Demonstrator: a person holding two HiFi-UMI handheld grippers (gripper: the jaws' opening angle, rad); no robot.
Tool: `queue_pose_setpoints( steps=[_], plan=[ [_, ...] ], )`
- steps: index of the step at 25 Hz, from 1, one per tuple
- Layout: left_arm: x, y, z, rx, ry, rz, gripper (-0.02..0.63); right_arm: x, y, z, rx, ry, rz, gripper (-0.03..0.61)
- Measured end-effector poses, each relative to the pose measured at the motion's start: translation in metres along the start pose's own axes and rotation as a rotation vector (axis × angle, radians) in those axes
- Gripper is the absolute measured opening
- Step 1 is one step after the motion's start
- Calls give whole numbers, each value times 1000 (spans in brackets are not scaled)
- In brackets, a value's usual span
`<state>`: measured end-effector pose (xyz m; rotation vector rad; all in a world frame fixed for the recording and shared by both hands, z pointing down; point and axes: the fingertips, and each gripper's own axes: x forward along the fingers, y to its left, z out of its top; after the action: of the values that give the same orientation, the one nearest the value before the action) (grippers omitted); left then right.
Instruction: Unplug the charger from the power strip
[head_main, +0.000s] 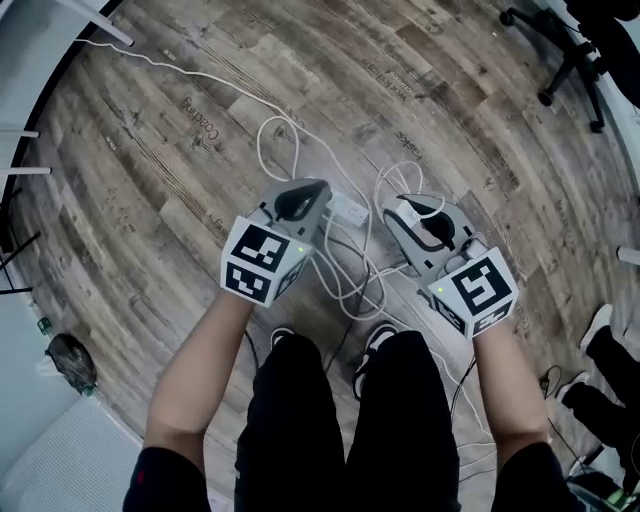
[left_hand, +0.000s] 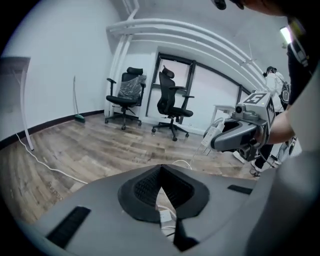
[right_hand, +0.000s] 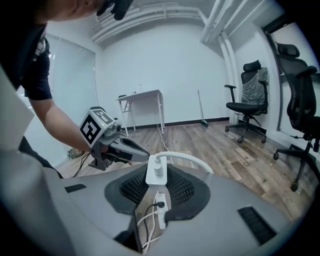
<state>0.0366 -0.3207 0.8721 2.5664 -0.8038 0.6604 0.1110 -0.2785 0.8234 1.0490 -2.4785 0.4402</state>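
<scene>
My right gripper (right_hand: 156, 174) is shut on a white charger (right_hand: 155, 170), whose white cable (right_hand: 187, 159) arches off to the right. Far below, through the gap between the jaws, the white power strip (right_hand: 160, 209) lies on the wood floor with a black plug and white leads in it. In the head view both grippers are held up above the floor. The left gripper (head_main: 308, 192) is just left of the power strip (head_main: 348, 210) and the right gripper (head_main: 404, 212) is on its right. My left gripper (left_hand: 160, 172) is shut on nothing, and the charger (left_hand: 212, 134) shows off to its right.
White cables (head_main: 285, 135) loop over the floor around the strip. Two office chairs (left_hand: 172, 102) stand by the far wall and a white desk (right_hand: 142, 100) by another. A chair base (head_main: 570, 55) is at the top right, a bystander's shoes (head_main: 598, 328) at the right, a dark bag (head_main: 70, 358) at the left.
</scene>
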Motion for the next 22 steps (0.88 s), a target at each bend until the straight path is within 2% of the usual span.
queue_pose_setpoints(
  steps=[5, 8, 11, 14, 22],
  plan=[
    [-86, -50, 106, -7, -66, 10, 20, -82, 28, 95, 24, -65, 5, 106],
    [-148, -74, 170, -34, -128, 20, 20, -132, 40, 150, 57, -109, -40, 106],
    [-212, -88, 224, -63, -178, 64, 20, -179, 55, 205, 93, -159, -81, 106],
    [-272, -108, 270, -72, -215, 96, 20, -230, 72, 253, 135, -210, -115, 106],
    [-412, -153, 355, -204, -323, 147, 20, -339, 111, 363, 226, -324, -181, 106]
  ],
)
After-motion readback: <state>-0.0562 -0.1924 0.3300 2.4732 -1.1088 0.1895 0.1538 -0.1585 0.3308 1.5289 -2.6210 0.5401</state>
